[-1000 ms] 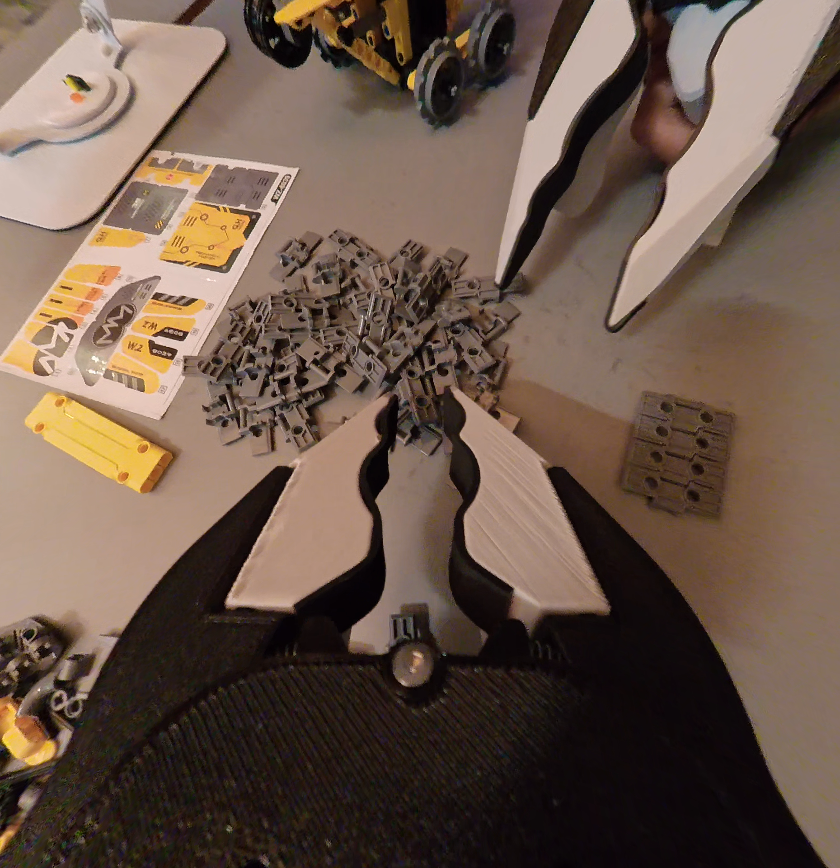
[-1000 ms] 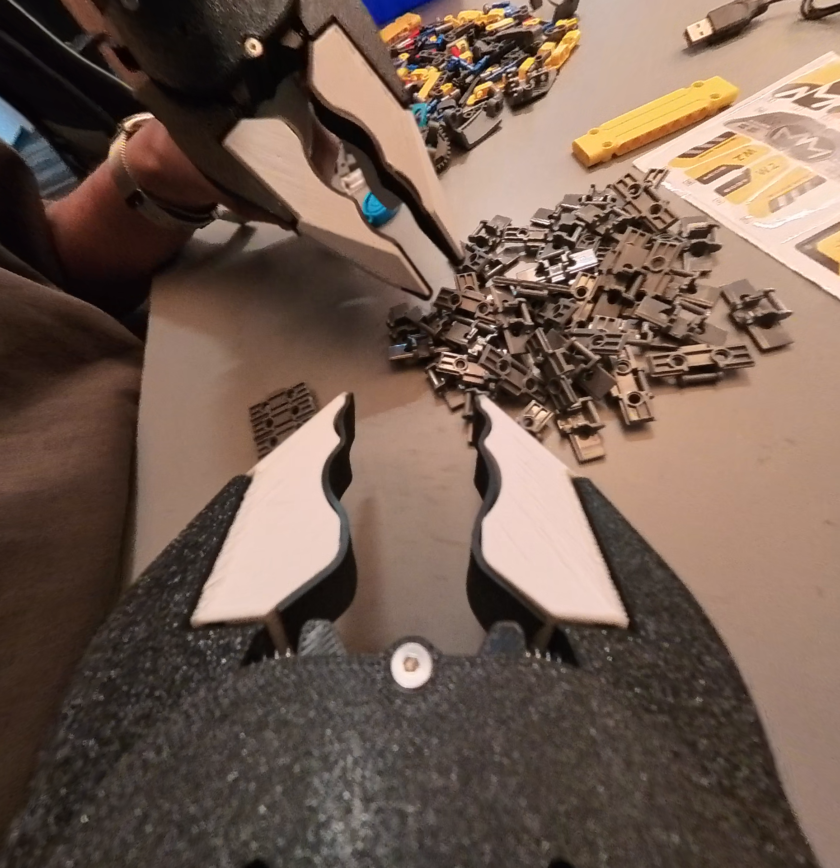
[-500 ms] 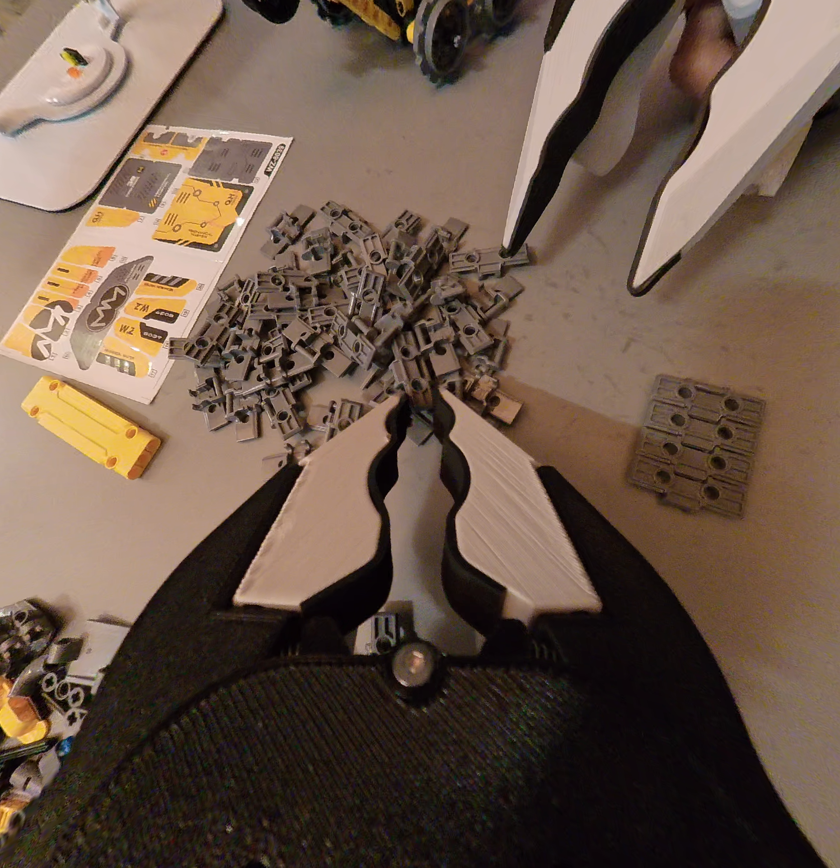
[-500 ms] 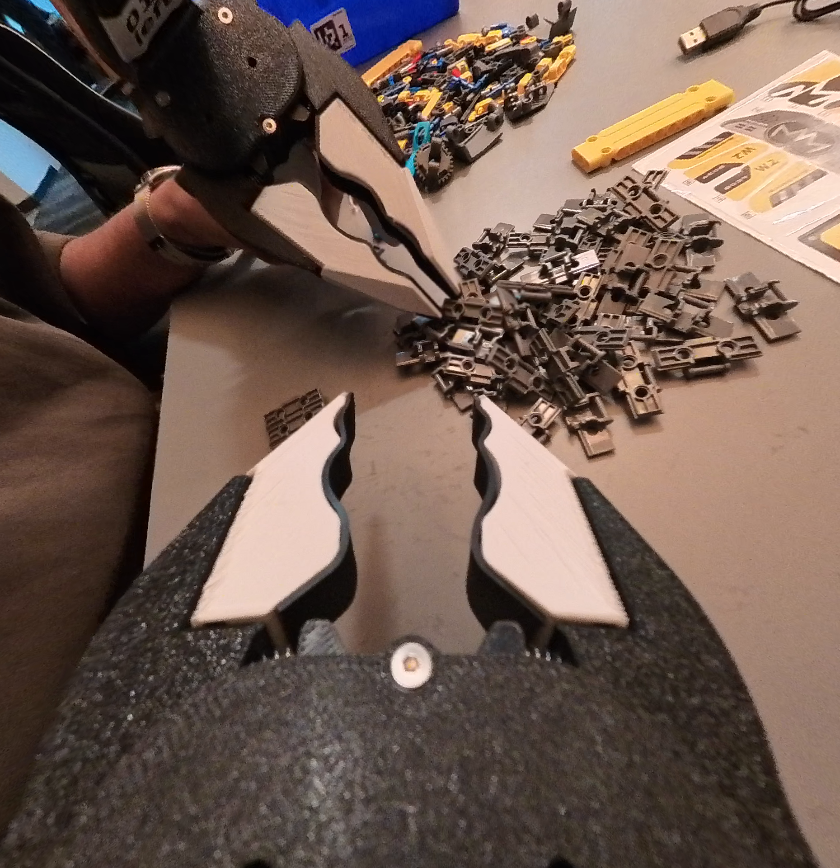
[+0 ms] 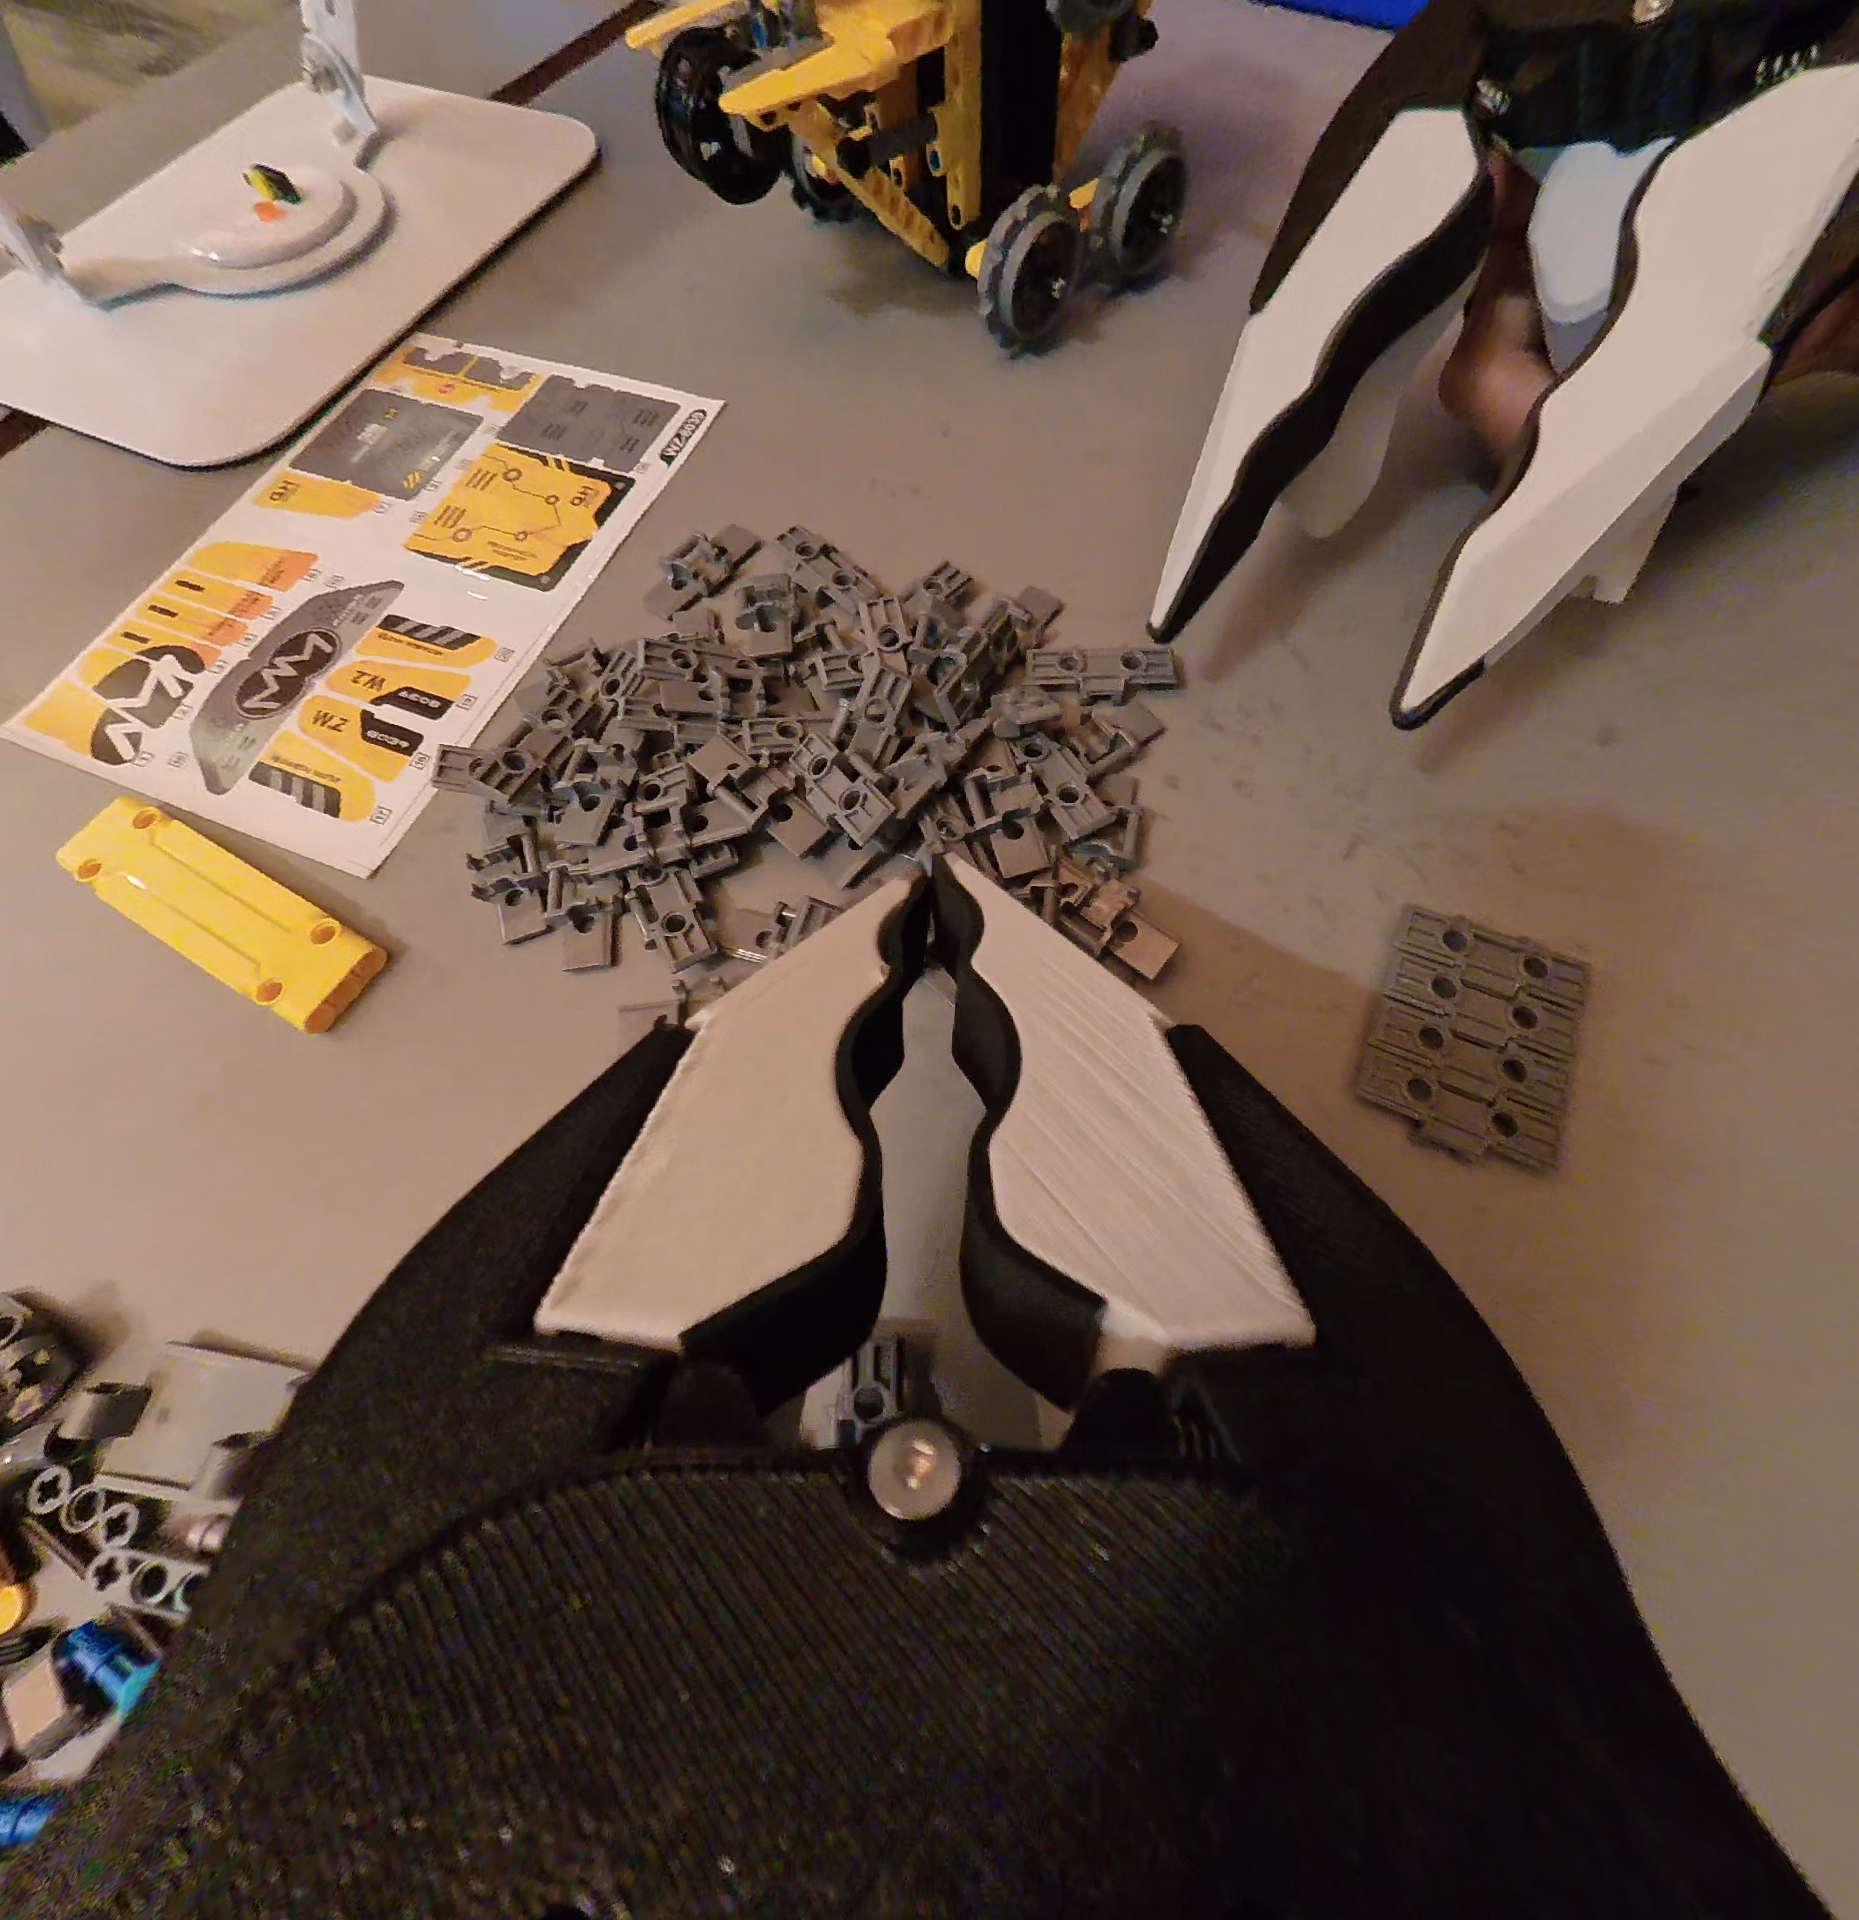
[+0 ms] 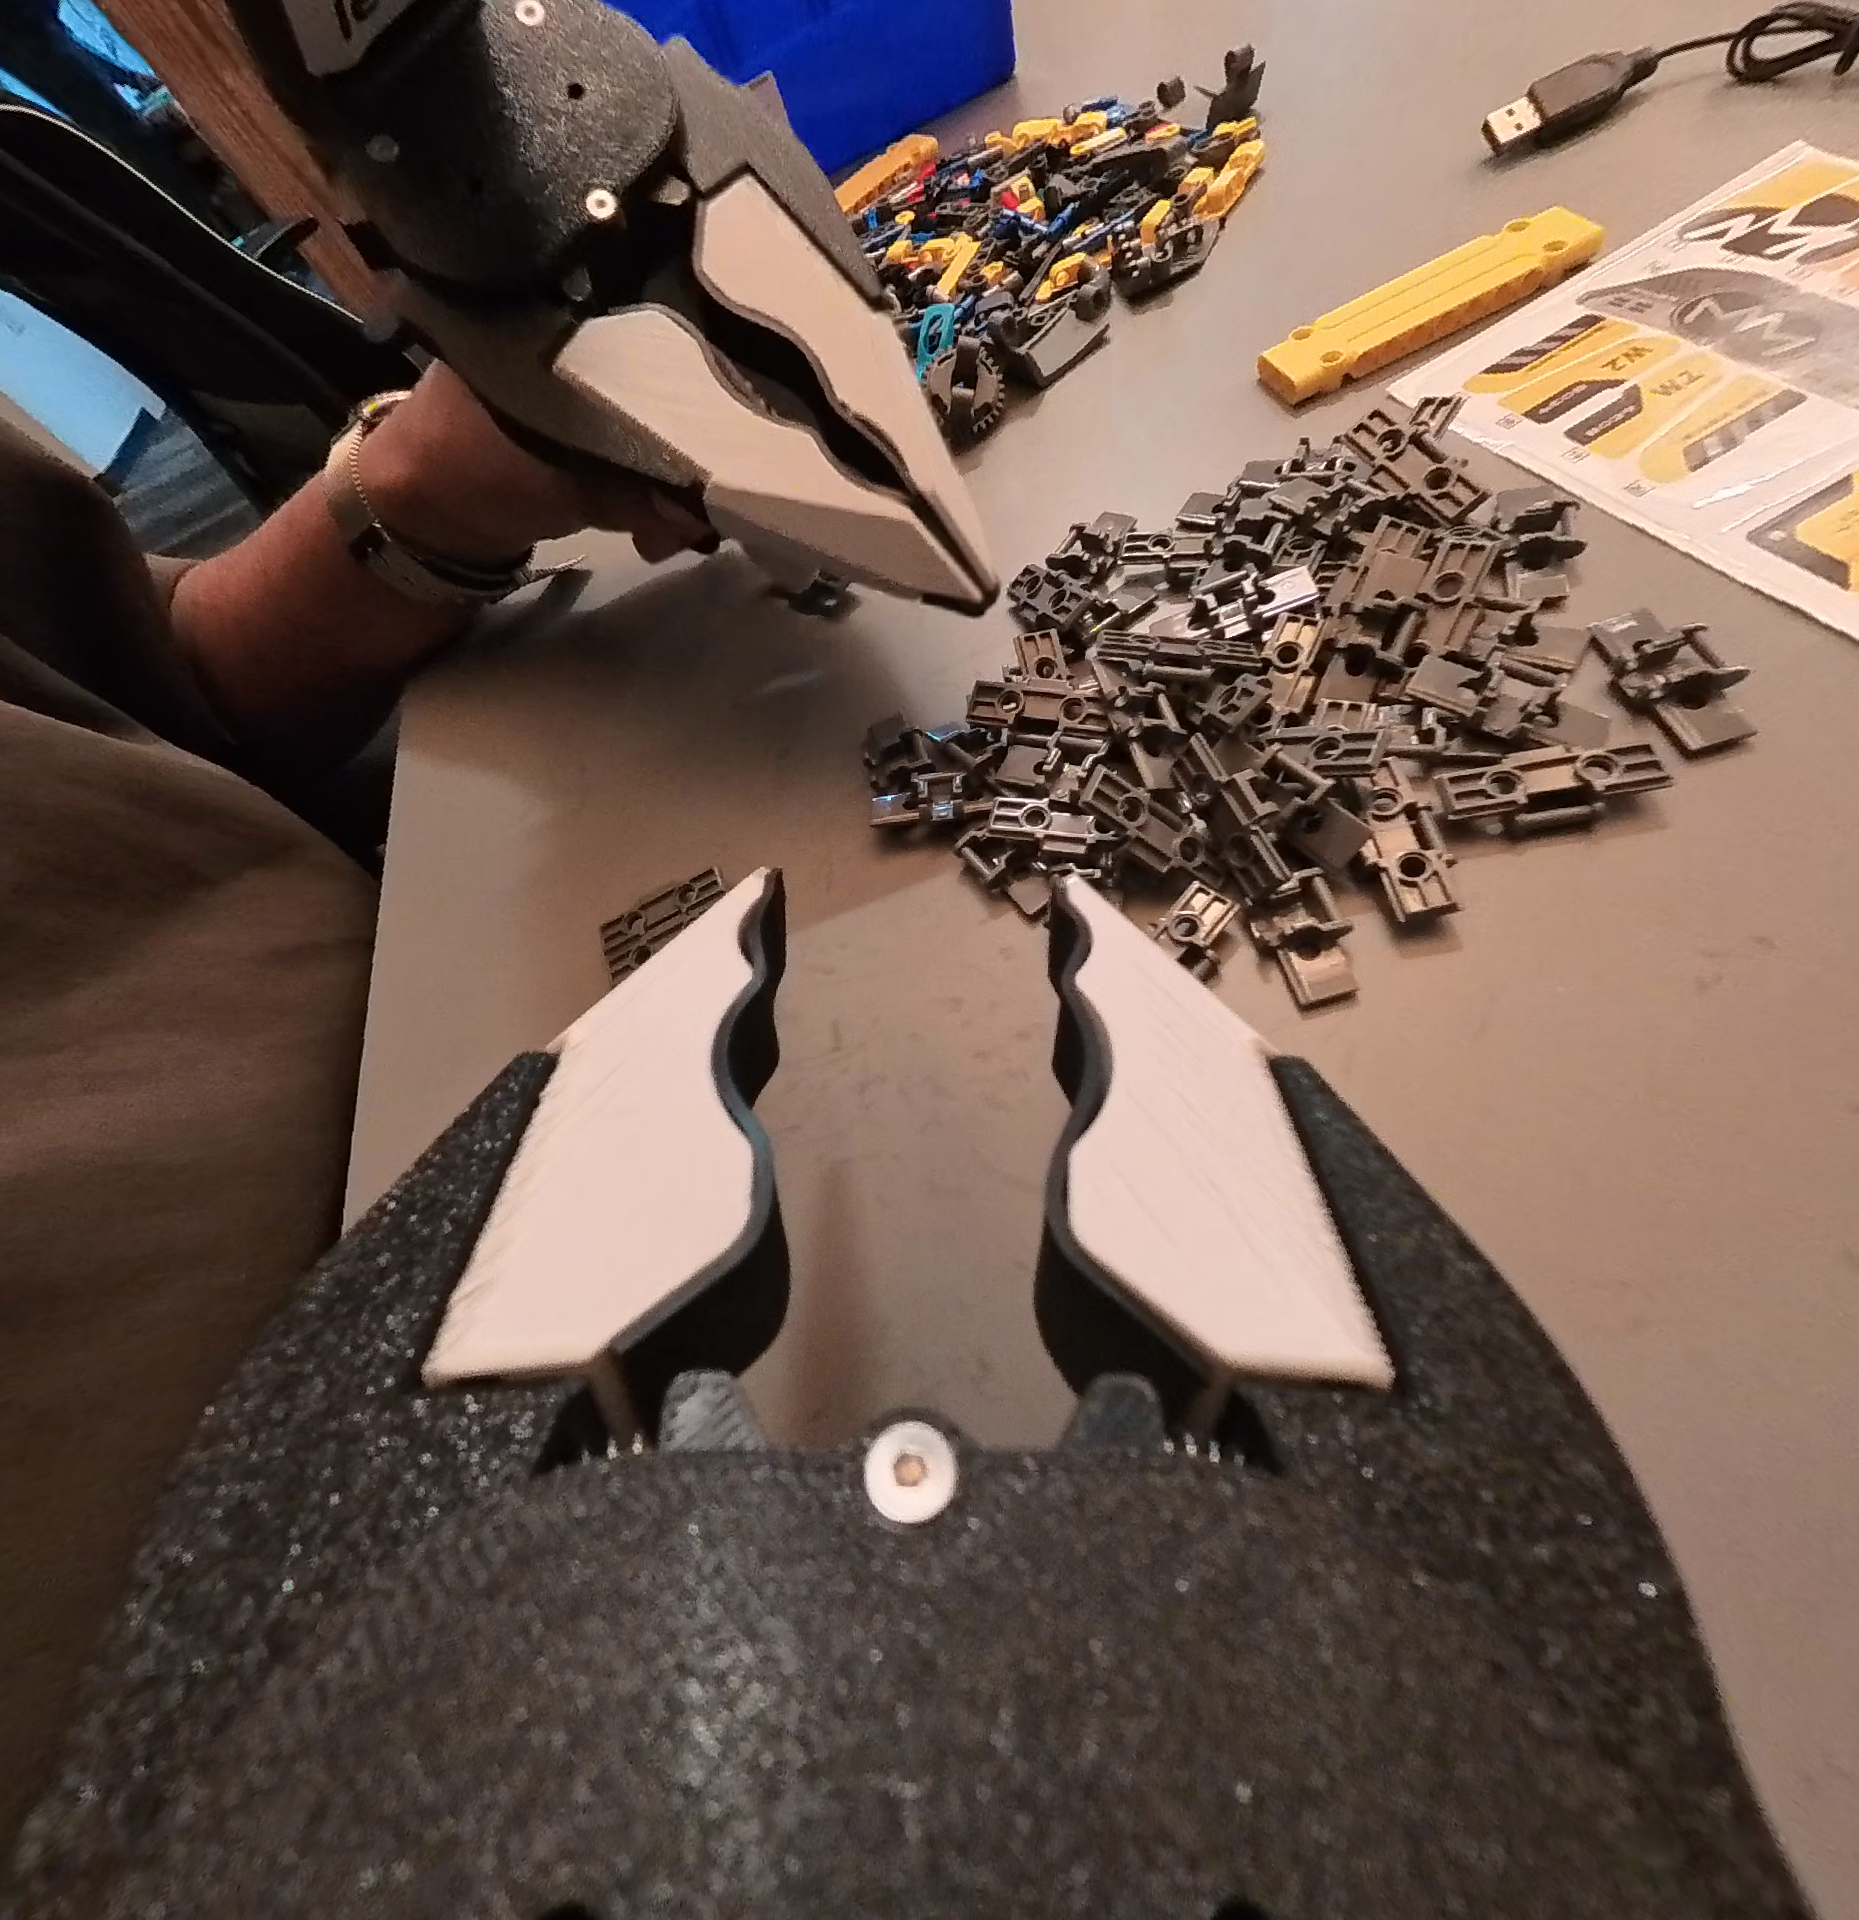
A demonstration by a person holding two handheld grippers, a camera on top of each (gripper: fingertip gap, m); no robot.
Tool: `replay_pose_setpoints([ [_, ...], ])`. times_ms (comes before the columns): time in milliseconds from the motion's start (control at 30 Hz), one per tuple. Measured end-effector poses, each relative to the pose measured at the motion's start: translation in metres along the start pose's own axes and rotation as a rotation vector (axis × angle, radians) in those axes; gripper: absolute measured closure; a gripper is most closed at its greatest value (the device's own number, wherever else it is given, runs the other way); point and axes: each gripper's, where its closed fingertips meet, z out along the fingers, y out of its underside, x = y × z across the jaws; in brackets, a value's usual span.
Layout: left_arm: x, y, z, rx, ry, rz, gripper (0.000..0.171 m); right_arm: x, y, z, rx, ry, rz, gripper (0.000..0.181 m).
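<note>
A pile of small grey track links [image 5: 831, 748] lies on the grey table [image 5: 1527, 810]; it also shows in the right wrist view [image 6: 1299, 717]. My left gripper [image 5: 930, 883] is shut, its tips meeting at the near edge of the pile. The right wrist view shows it [image 6: 982, 603] raised a little above the table beside the pile, with no piece visible at its tips. My right gripper [image 6: 914, 894] is open and empty, hovering by the pile's other edge; it also shows in the left wrist view [image 5: 1283, 675]. A short joined strip of links [image 5: 1476, 1039] lies apart [image 6: 655, 920].
A sticker sheet [image 5: 353, 613] and a yellow panel [image 5: 218, 914] lie left of the pile. A yellow wheeled model [image 5: 904, 135] and a white stand base [image 5: 239, 260] are farther back. Mixed parts [image 6: 1060, 229], a blue bin [image 6: 863, 62] and a USB cable [image 6: 1548, 104] sit beyond. Across from one pair of fingers to the other is roughly 8 centimetres. The yellow panel [image 5: 218, 914] lies some 15 centimetres from my left tips, 20 centimetres from my right tips. It turns up in the right wrist view [image 6: 1401, 302] as well.
My left gripper's fingers closed from a narrow gap to fully shut at the pile's edge and lifted slightly. My right gripper stayed open and rose a little off the pile's far edge.
</note>
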Motion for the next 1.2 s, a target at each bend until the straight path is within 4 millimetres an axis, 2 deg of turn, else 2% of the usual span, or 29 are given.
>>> replay_pose_setpoints([
  [67,0.005,0.002,0.003,-0.010,0.023,0.003,0.171,0.000,0.000,0.000,0.000,0.001,0.000,0.131],
  [133,0.010,0.005,0.006,-0.030,0.042,0.010,0.161,0.000,0.000,0.000,-0.002,0.001,-0.001,0.131],
  [300,0.011,0.010,0.011,-0.069,0.010,0.058,0.153,0.000,0.000,0.000,-0.001,-0.003,0.004,0.131],
  [667,0.007,0.008,0.009,-0.054,0.005,0.044,0.153,0.003,-0.003,-0.002,0.021,-0.025,0.045,0.130],
  [1200,-0.011,-0.008,-0.005,0.046,-0.060,0.015,0.154,0.010,-0.008,-0.008,0.059,-0.030,0.091,0.130],
])
